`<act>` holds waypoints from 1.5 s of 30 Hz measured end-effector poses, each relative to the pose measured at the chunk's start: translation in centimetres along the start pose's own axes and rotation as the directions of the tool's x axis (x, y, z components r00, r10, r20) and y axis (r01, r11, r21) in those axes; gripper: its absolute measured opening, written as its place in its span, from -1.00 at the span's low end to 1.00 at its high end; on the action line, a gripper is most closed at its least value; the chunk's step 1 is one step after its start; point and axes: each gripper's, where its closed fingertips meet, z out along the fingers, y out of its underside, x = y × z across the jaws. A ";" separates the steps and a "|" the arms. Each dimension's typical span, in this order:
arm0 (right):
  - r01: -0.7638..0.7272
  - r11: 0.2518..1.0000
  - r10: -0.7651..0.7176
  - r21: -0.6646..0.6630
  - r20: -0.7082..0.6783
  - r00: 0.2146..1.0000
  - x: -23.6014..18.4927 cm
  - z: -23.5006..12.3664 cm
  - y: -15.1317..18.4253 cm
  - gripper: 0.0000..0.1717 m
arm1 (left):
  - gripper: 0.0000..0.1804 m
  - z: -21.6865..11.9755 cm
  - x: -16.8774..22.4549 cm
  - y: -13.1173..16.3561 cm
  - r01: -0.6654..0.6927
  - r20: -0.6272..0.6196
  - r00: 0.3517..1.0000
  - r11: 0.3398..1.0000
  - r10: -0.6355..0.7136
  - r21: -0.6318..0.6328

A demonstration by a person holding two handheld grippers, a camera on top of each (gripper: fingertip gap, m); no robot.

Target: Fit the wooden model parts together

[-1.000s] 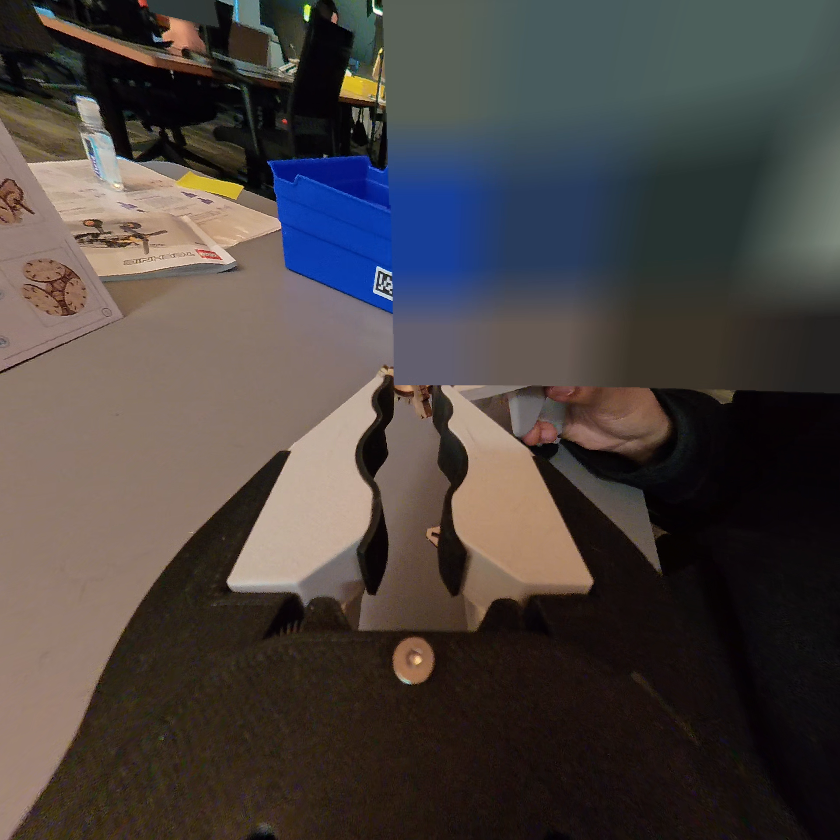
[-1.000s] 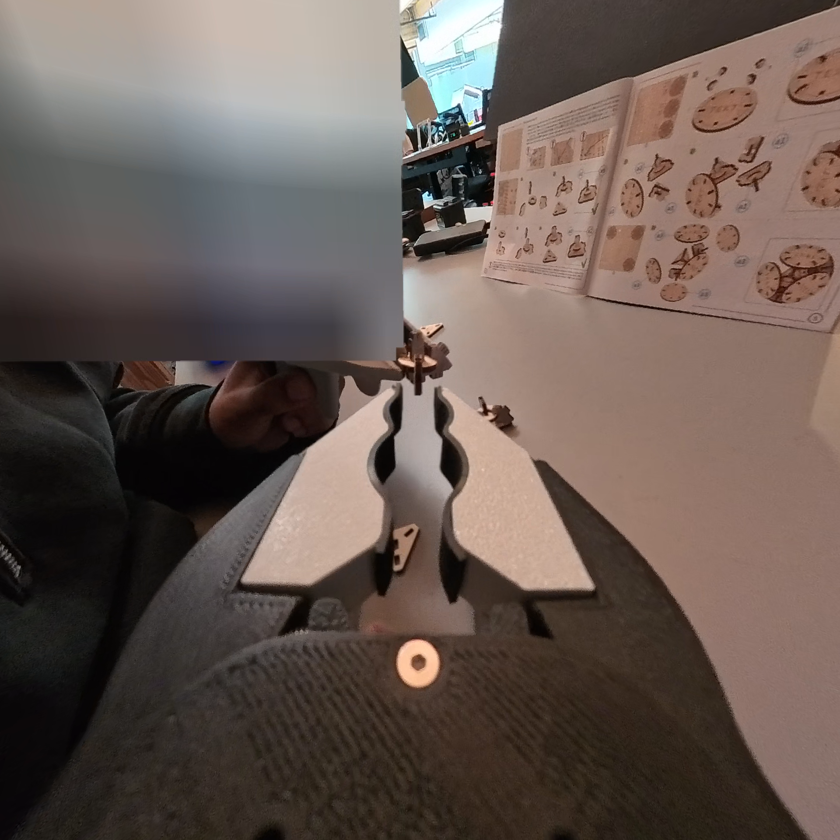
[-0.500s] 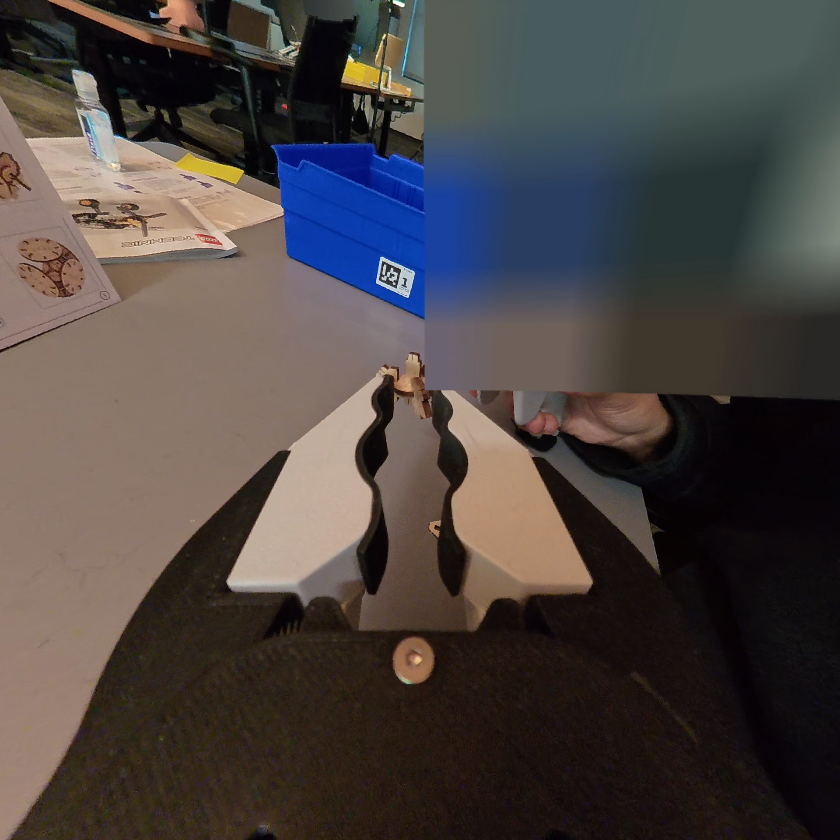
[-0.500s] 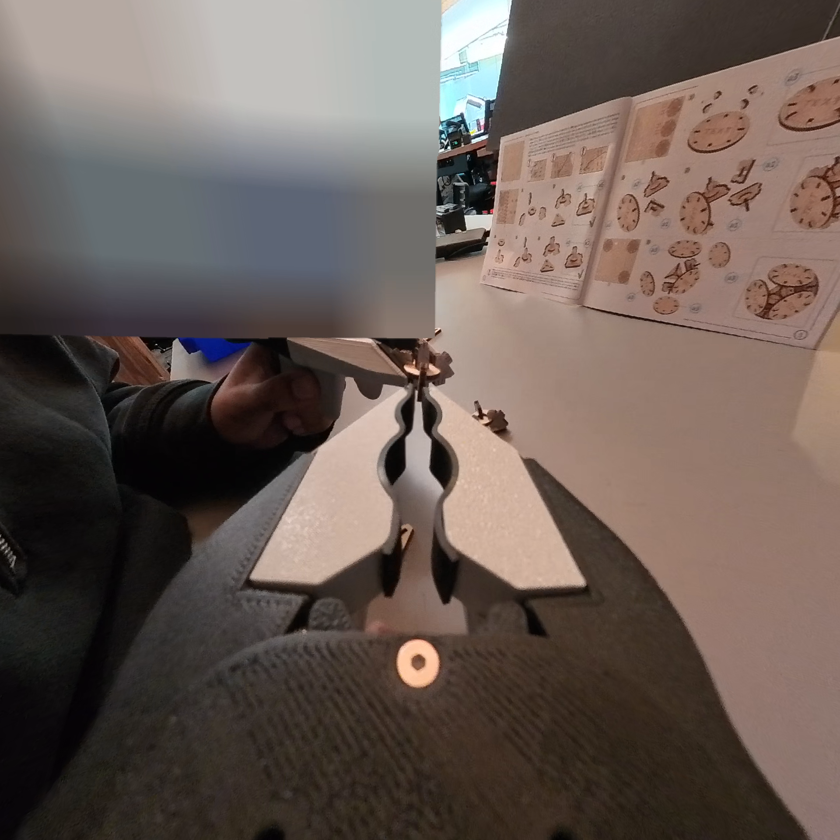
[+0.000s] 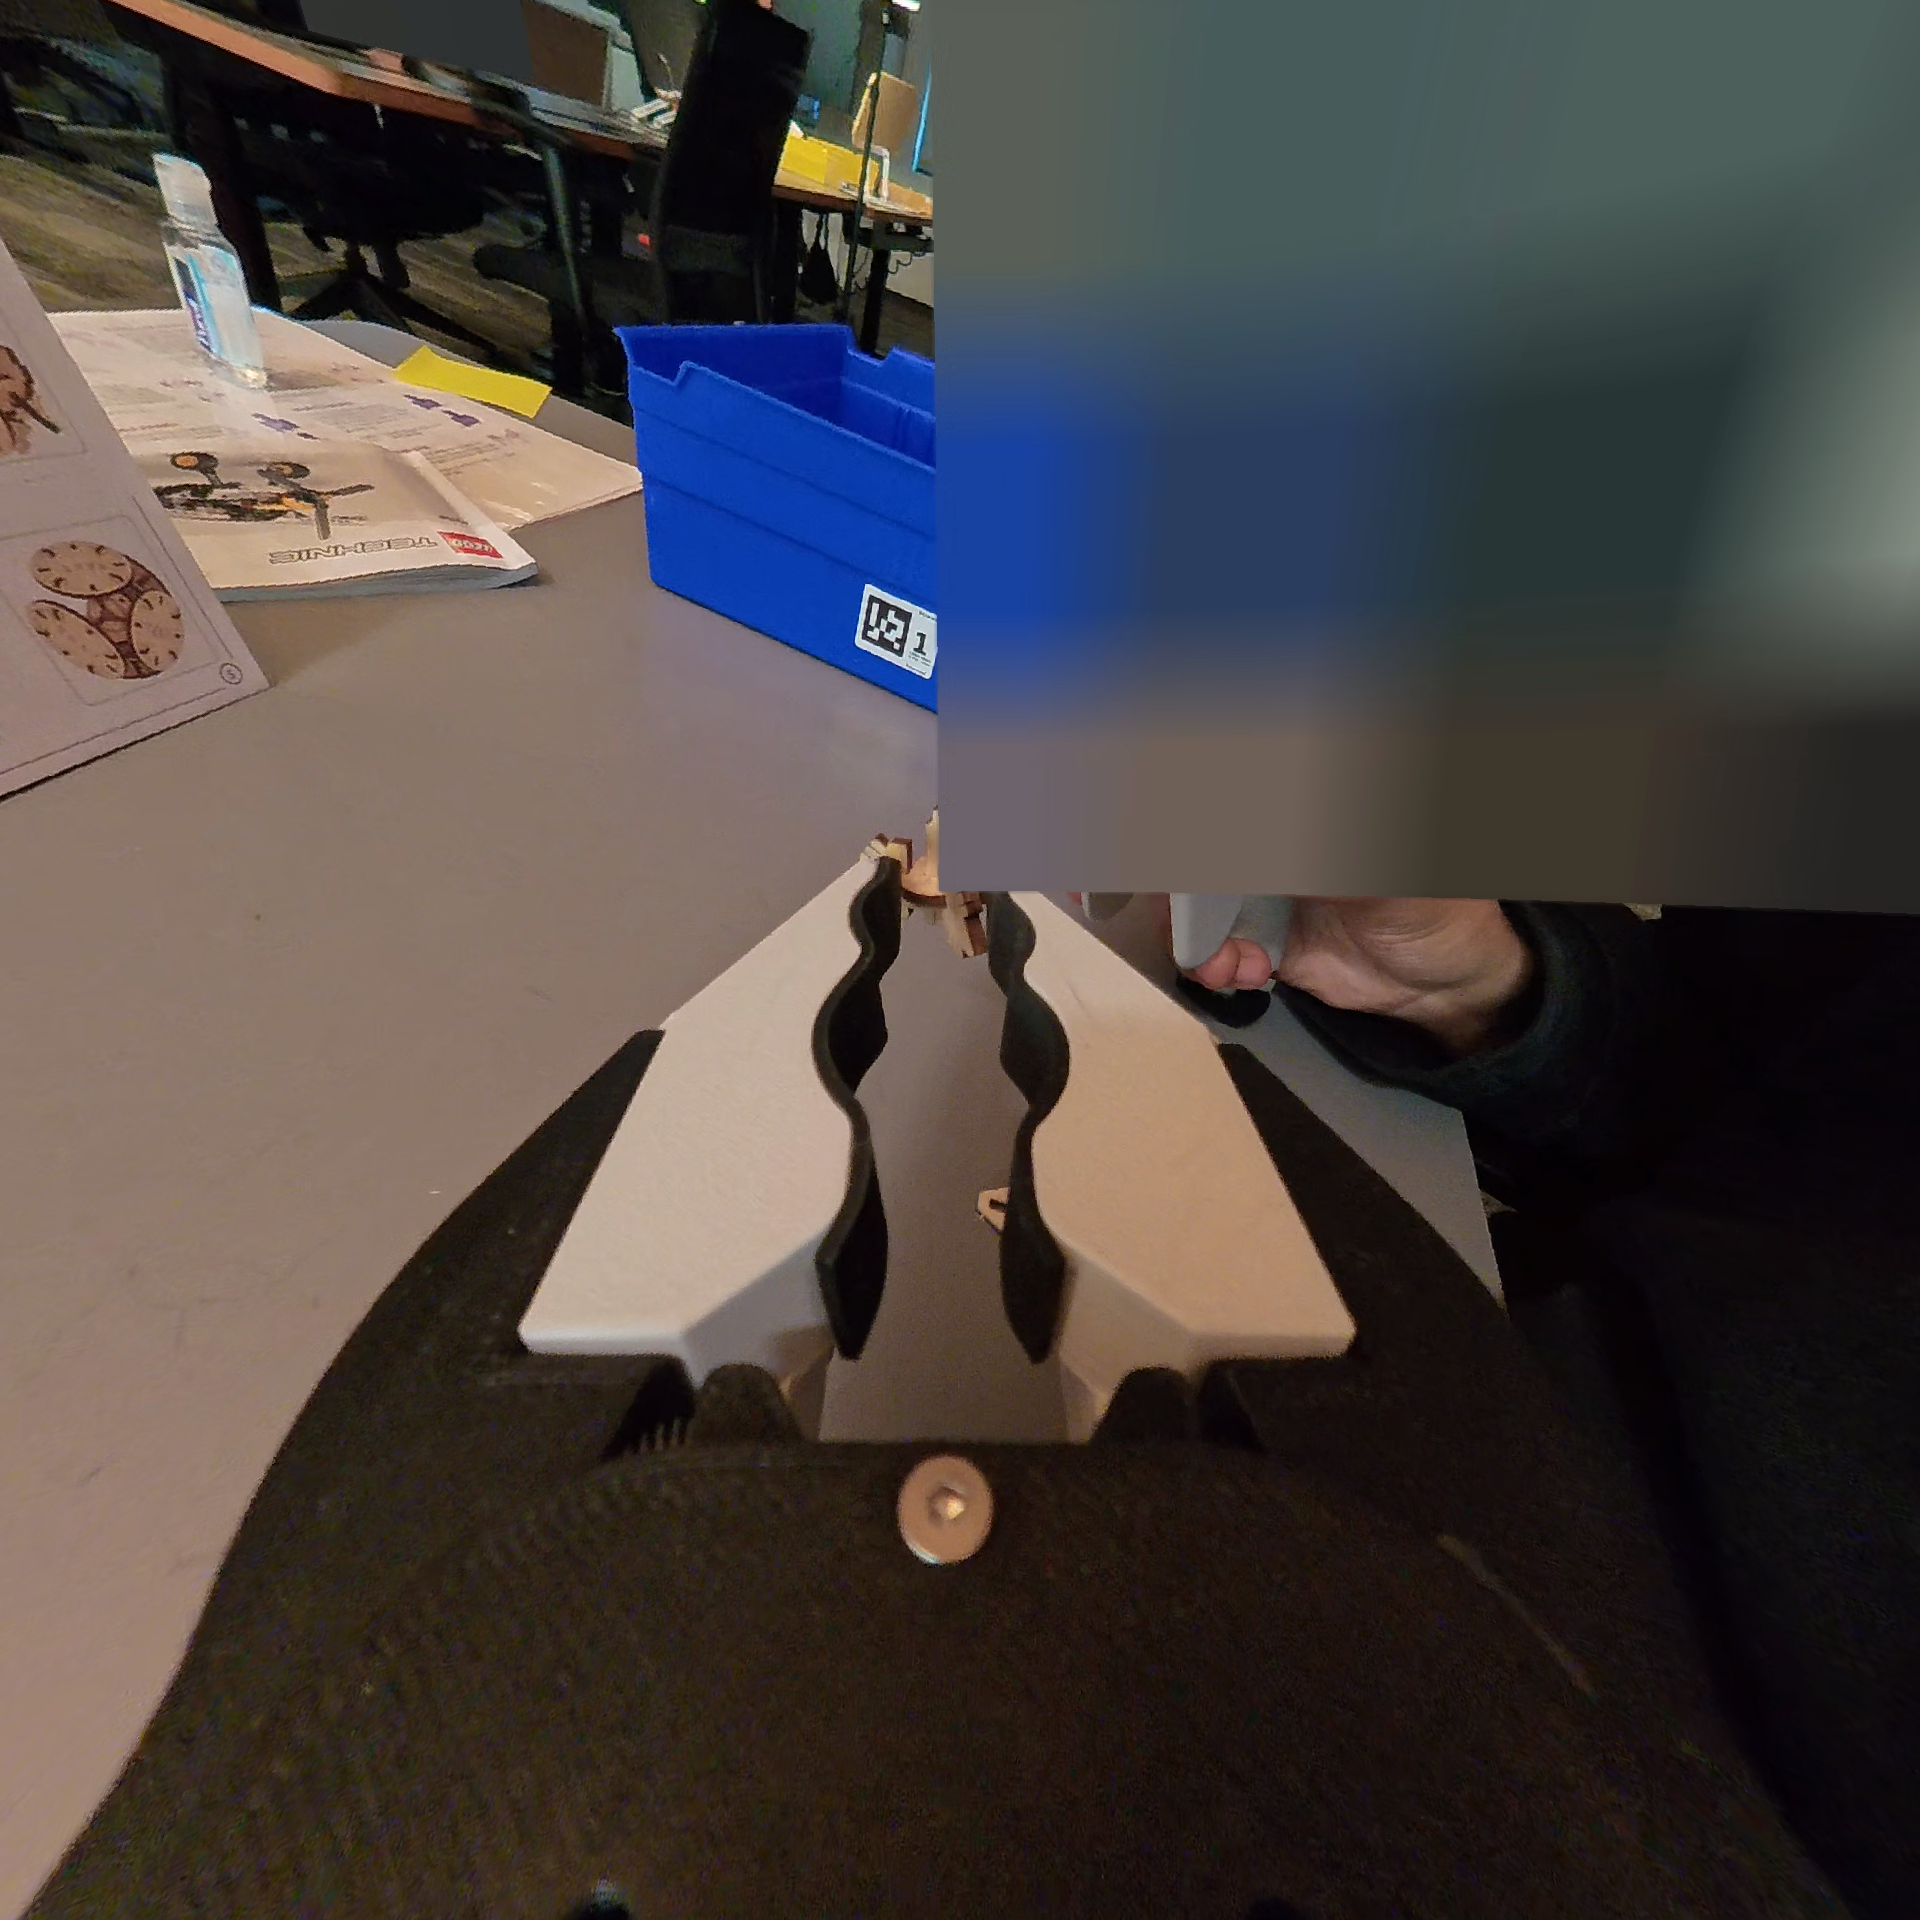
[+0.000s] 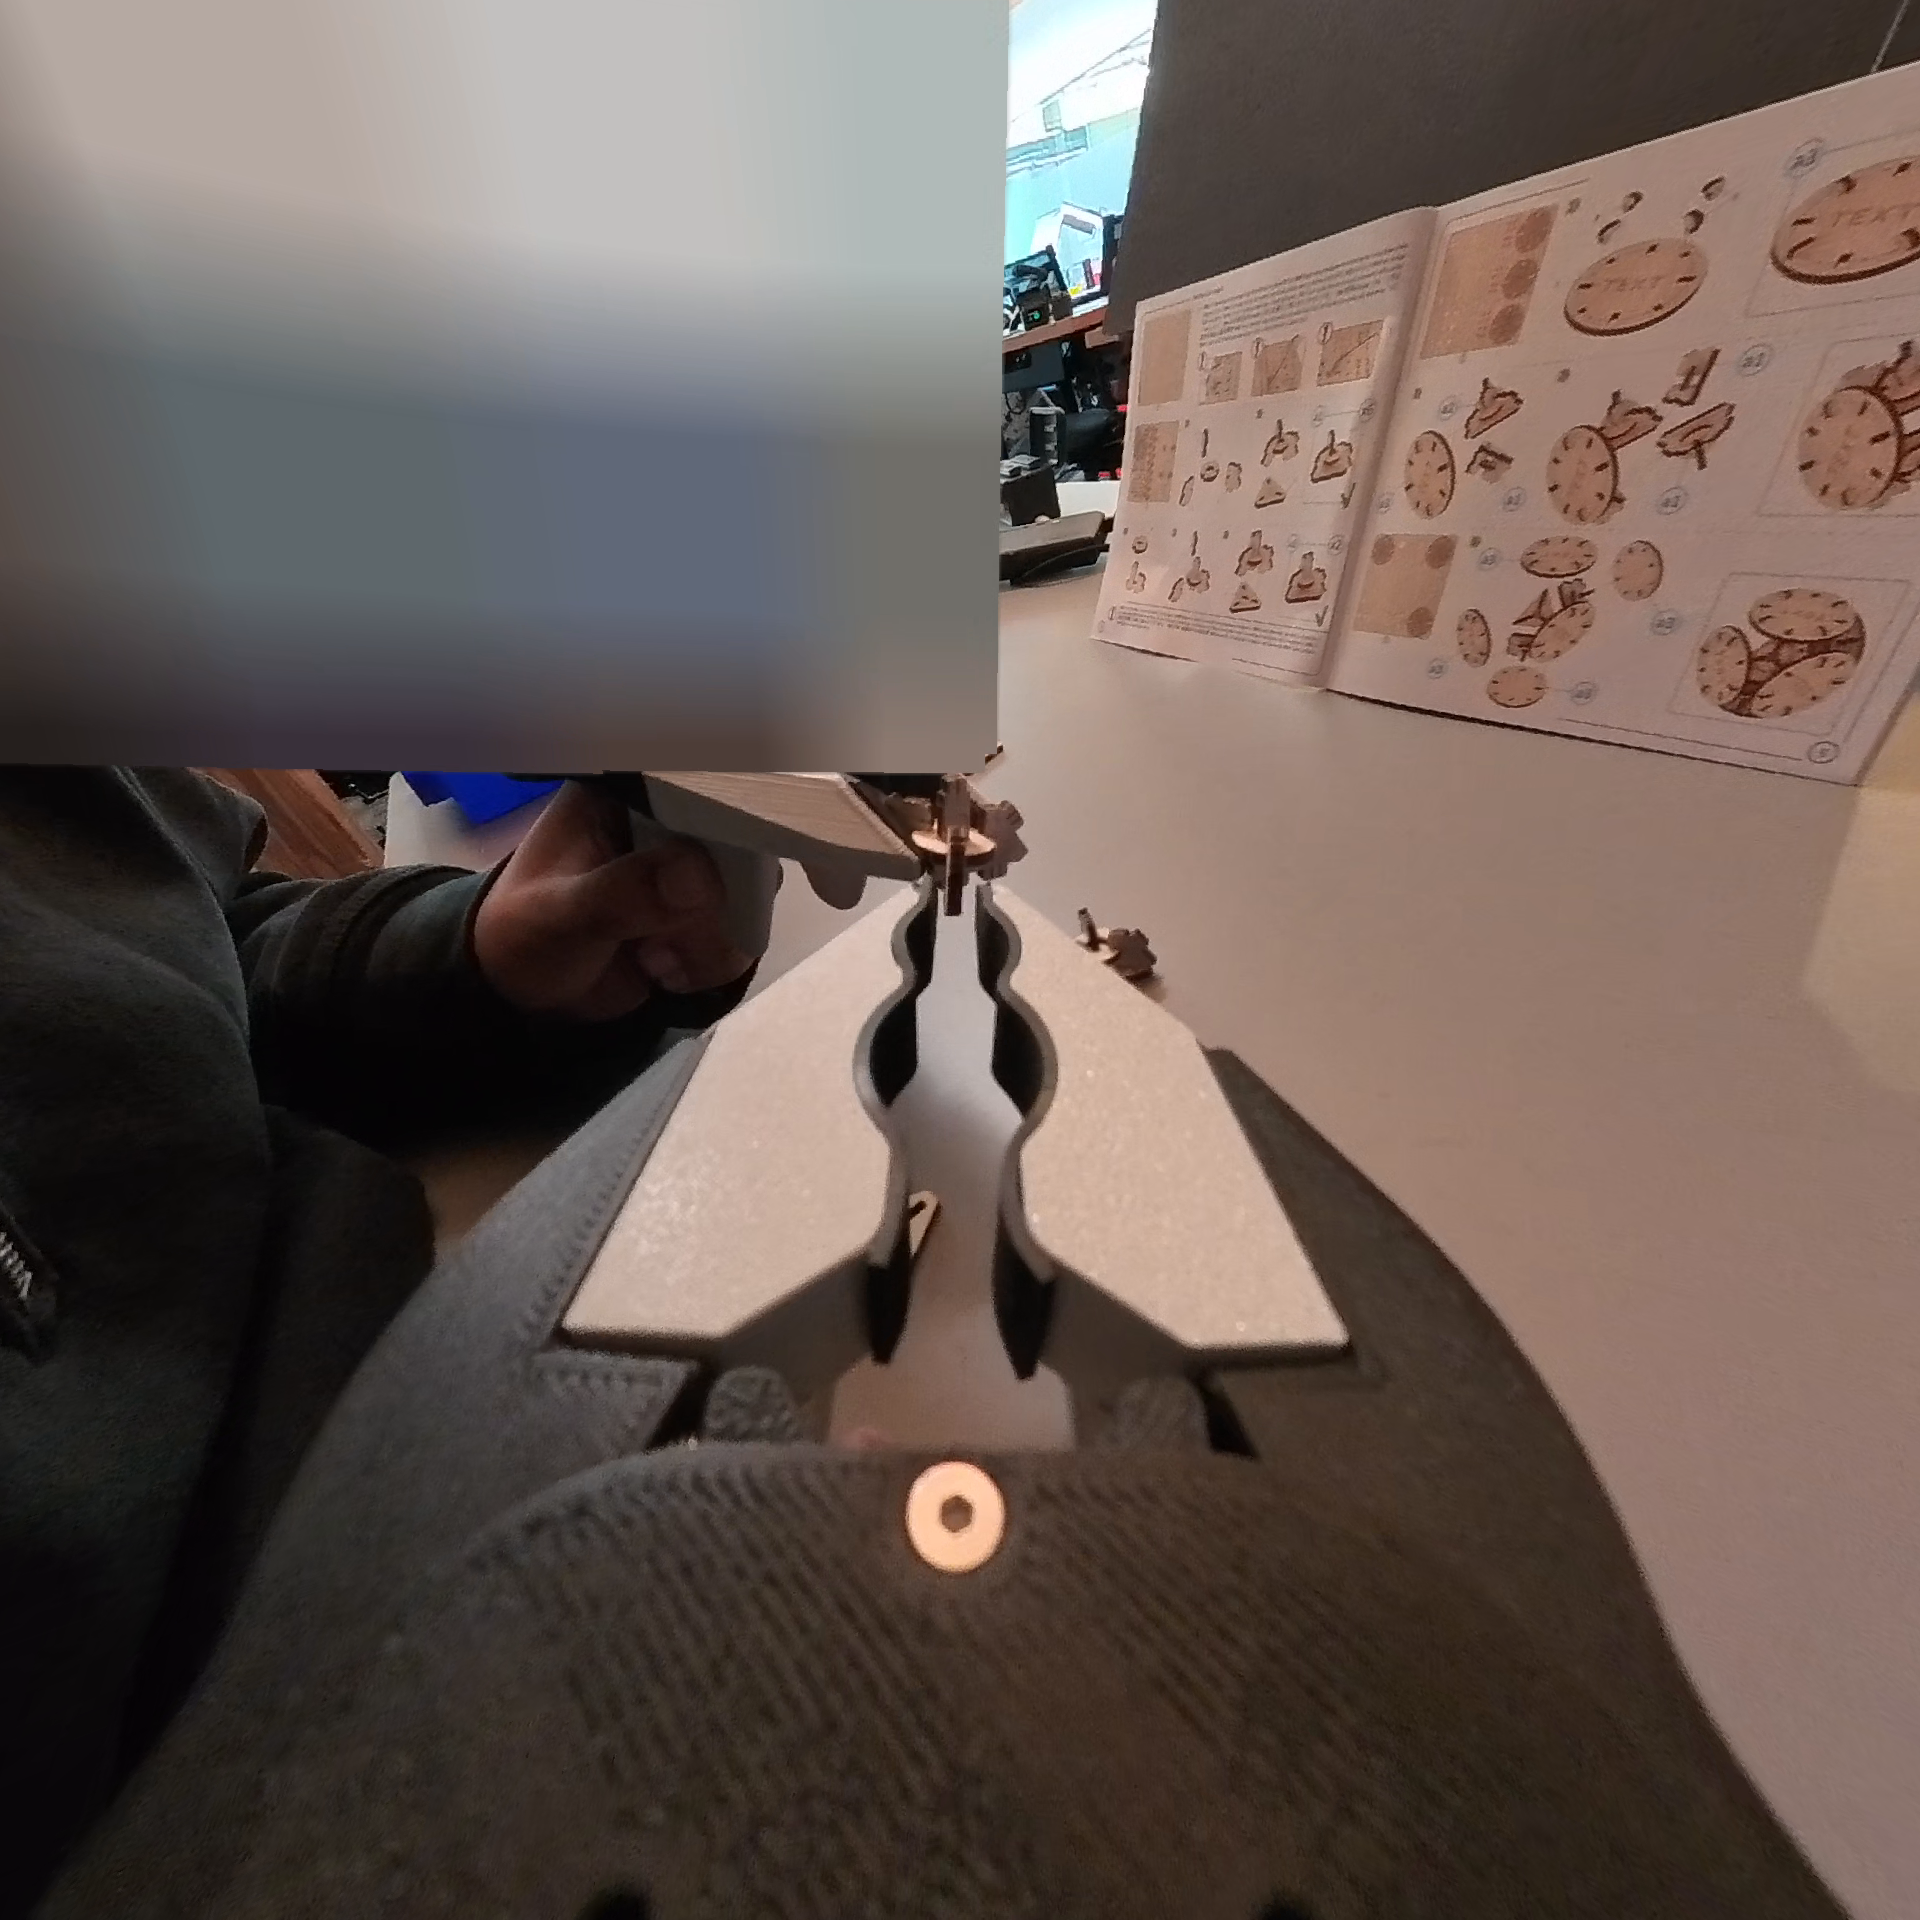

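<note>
Wooden assembly [image 5: 940, 904], a small cluster of laser-cut parts: we logged it at the tips of the left gripper [image 5: 940, 909], raised off the table, at 12 o'clock from that gripper's body.

1. Grey table [image 5: 416, 935], which bore everything below.
2. Blue bin [image 5: 769, 488], at 12 o'clock in the left wrist view, with a square coded sticker on its near wall.
3. Open instruction booklet [image 6: 1507, 436], propped at 2 o'clock in the right wrist view, with pages of wooden-disc diagrams.
4. Closed booklet [image 5: 343, 520], lying flat at 10 o'clock in the left wrist view on loose printed sheets.
5. Left gripper: jaws were closed to a narrow span, both dark pads pressed on the wooden assembly. In the right wrist view its pale finger [image 6: 769, 821] came in from 9 o'clock, a hand [image 6: 603, 914] on the handle.
6. Right gripper [image 6: 948, 899]: jaws were barely parted. The assembly's thin peg [image 6: 951, 883] hung between the tips, and we saw a sliver of gap on each side. It gripped nothing. Another hand [image 5: 1392, 956] gripped its handle at 3 o'clock in the left wrist view.
7. Clear bottle [image 5: 208, 281], upright at 11 o'clock on the sheets.
8. Yellow note [image 5: 473, 379], just beside the sheets.
9. Loose wooden part [image 6: 1122, 945], at 1 o'clock, near the right fingertips.
10. Small wooden scrap [image 6: 920, 1216], on the table beneath the right jaws.
</note>
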 end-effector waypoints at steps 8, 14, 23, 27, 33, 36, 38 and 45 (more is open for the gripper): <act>0.014 1.000 -0.014 -0.013 0.013 1.000 -0.3 0.0 0.2 -0.99 | -0.84 0.2 0.4 0.0 0.023 -0.015 1.000 1.000 -0.022 0.007; 0.001 0.999 -0.001 -0.040 0.004 1.000 -0.1 -0.1 0.5 -0.99 | -0.84 0.4 0.4 0.4 0.059 0.002 0.998 0.998 -0.059 -0.008; -0.022 0.997 0.020 -0.079 -0.024 1.000 0.4 0.1 1.1 -0.99 | -0.84 0.6 0.0 1.2 0.046 0.045 0.998 0.998 -0.044 -0.045; -0.026 0.996 0.023 -0.087 -0.027 0.999 0.4 0.1 1.3 -0.99 | -0.84 0.6 -0.1 1.2 0.032 0.054 0.998 0.998 -0.030 -0.046; 0.010 0.997 -0.013 -0.072 -0.037 0.999 0.4 0.2 1.0 -0.98 | -0.84 0.6 -0.2 1.0 0.048 0.021 0.999 0.998 -0.047 -0.038; 0.026 0.999 -0.027 -0.047 -0.020 0.999 0.1 0.2 0.6 -0.81 | -0.84 0.4 -0.4 0.7 0.068 0.014 0.998 0.997 -0.068 -0.026; 0.032 0.999 -0.032 -0.018 -0.015 0.999 0.2 0.0 0.2 -0.74 | -0.83 0.2 -0.8 0.6 0.108 0.004 0.994 0.994 -0.108 -0.013; 0.127 0.991 -0.125 0.053 -0.035 0.991 0.4 -0.8 -1.2 -0.66 | -0.84 -1.4 -2.3 -1.4 0.373 -0.150 0.923 0.919 -0.354 0.128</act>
